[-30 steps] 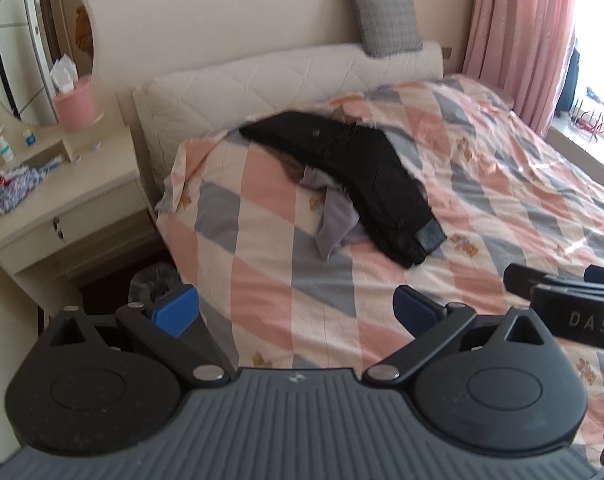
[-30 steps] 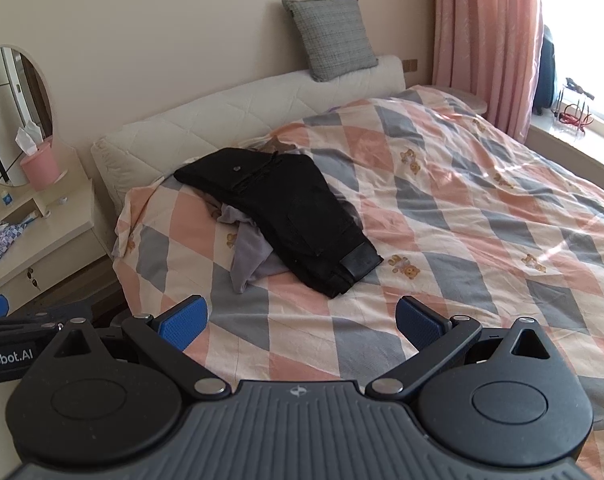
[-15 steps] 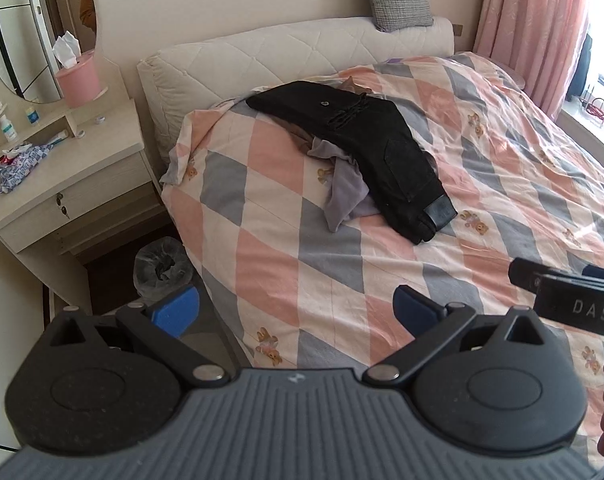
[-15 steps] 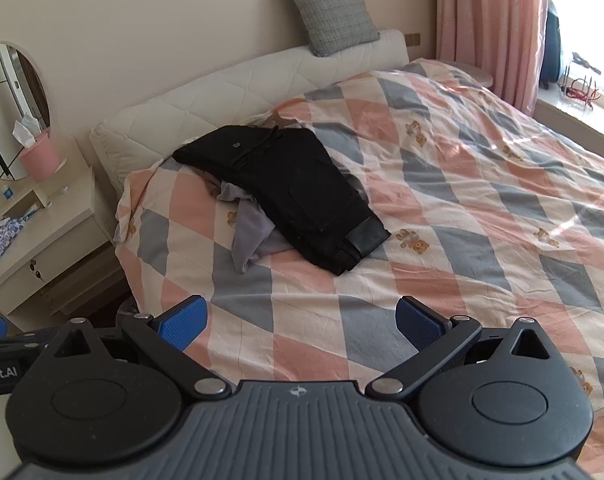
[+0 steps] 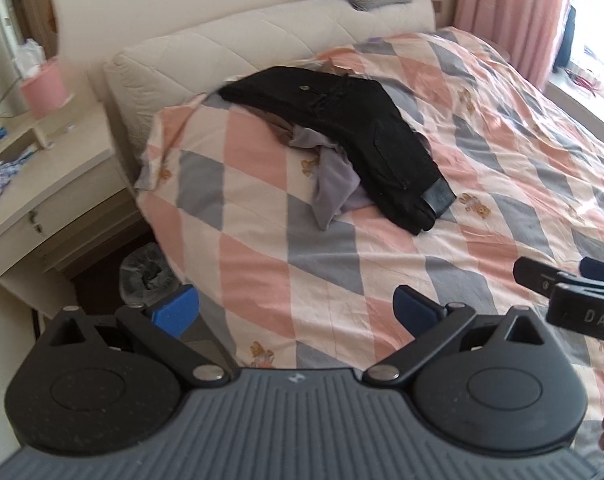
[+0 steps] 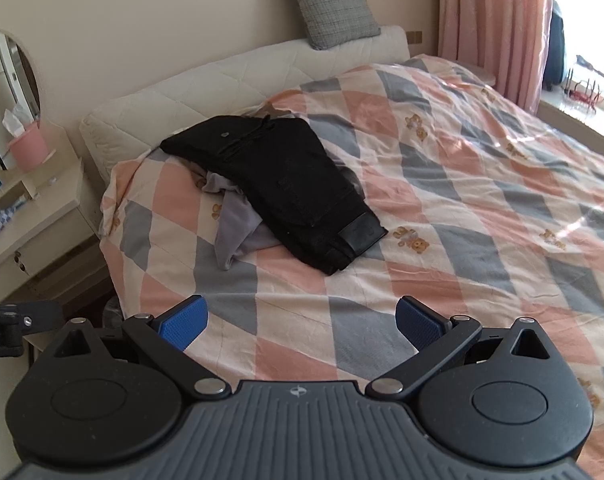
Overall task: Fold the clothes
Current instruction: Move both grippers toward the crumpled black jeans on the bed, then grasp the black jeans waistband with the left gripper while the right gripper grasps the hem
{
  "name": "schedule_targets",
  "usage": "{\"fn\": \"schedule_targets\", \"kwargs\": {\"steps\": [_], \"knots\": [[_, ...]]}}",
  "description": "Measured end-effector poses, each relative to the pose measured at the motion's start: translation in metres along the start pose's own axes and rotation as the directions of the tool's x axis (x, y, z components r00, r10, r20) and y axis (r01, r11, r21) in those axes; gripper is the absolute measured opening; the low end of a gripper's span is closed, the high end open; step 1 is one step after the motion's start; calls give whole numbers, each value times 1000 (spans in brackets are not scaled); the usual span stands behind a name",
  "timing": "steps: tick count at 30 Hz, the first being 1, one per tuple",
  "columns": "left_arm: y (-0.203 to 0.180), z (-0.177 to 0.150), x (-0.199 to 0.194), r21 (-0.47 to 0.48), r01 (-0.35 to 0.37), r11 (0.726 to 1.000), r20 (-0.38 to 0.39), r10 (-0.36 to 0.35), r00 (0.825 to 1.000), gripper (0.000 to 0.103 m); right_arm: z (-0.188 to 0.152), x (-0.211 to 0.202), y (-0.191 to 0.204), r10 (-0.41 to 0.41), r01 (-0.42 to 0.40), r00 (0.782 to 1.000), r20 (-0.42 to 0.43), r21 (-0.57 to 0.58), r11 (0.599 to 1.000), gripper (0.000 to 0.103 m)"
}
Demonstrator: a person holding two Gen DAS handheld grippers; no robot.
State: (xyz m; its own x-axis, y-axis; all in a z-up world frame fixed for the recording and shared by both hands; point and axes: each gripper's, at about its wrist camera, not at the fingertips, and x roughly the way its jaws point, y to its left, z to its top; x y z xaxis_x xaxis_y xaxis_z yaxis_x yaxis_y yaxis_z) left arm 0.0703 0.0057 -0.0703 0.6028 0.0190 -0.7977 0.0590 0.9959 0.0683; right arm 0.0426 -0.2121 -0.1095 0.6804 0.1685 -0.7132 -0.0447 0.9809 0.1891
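**Clothes pile not yet reached**

Both tools, left tool (image 5: pixel 296 306) and right tool (image 6: pixel 302 316), are held released, nothing grasped. Black trousers (image 6: pixel 286 184) are draped over a lilac garment (image 6: pixel 238 228) on the bed (image 6: pixel 482 208), well apart from the tools; approach is judged pending.

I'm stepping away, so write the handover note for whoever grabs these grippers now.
Left gripper: jaws open, empty, above the near edge of the bed.
Right gripper: jaws open, empty, also above the bed's near part.
Clothes: black trousers lie on top of a crumpled grey garment, heaped near the headboard. Neither gripper touches them.
Done: nothing folded so far.
Left: reach the heap, separate the two pieces, spread each flat and fold it.
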Motion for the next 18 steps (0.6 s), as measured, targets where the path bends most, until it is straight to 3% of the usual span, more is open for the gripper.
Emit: {"fn": "schedule_targets", "kwargs": {"steps": [3, 8, 14, 18], "knots": [[4, 16, 23, 39, 11, 999, -6, -11, 1000, 102, 1, 14, -10, 29, -30, 1000, 8, 80, 996, 103], [15, 48, 73, 116, 25, 993, -39, -21, 999, 102, 11, 51, -11, -31, 33, 999, -15, 120, 992, 103], [33, 91, 140, 230, 58, 971, -52, -47, 998, 101, 27, 115, 2, -45, 64, 994, -99, 195, 979, 103], [51, 124, 179, 286, 91, 954, -47, -81, 996, 90, 39, 160, 24, -101, 118, 987, -121, 144, 983, 91]]}}
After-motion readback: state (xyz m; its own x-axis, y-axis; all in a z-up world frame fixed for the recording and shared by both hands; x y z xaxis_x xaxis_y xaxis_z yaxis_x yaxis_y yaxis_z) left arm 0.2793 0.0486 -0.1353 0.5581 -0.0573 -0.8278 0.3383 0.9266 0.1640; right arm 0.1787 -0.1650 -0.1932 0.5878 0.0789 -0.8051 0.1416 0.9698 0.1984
